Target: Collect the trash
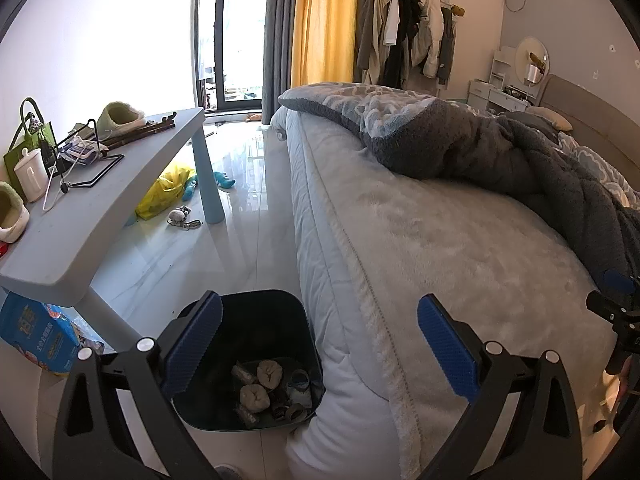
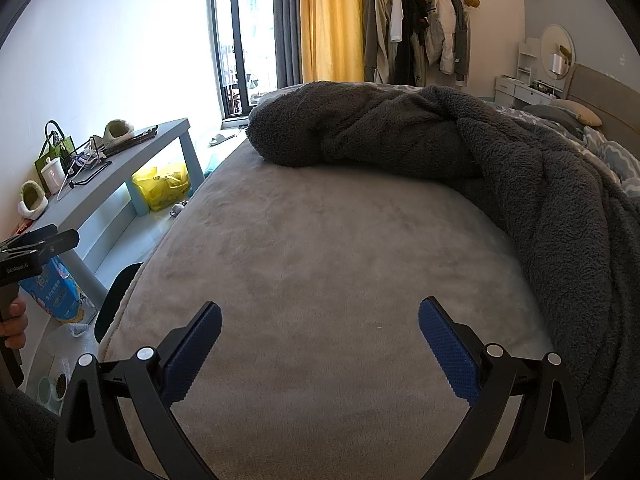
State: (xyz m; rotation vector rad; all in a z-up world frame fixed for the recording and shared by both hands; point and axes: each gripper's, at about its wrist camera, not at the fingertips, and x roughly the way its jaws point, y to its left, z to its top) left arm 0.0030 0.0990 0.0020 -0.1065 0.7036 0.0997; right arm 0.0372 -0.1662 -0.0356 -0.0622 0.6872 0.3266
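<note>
A dark bin (image 1: 208, 412) stands on the floor against the bed's side, holding crumpled paper wads (image 1: 254, 398) and small scraps. My left gripper (image 1: 320, 344) is open and empty, above the bin and the bed's edge. My right gripper (image 2: 320, 348) is open and empty over the grey bed top (image 2: 340, 248). The bin's rim (image 2: 116, 300) shows at the bed's left edge in the right wrist view. The right gripper's body shows at the right edge of the left wrist view (image 1: 616, 312).
A blue-grey low table (image 1: 100, 208) carries slippers, a white mug and a green bag. A yellow plastic bag (image 1: 164, 192) and small toys lie on the floor beneath it. A blue packet (image 1: 36, 332) leans by the table leg. A dark fleece blanket (image 2: 520, 184) covers the bed's far part.
</note>
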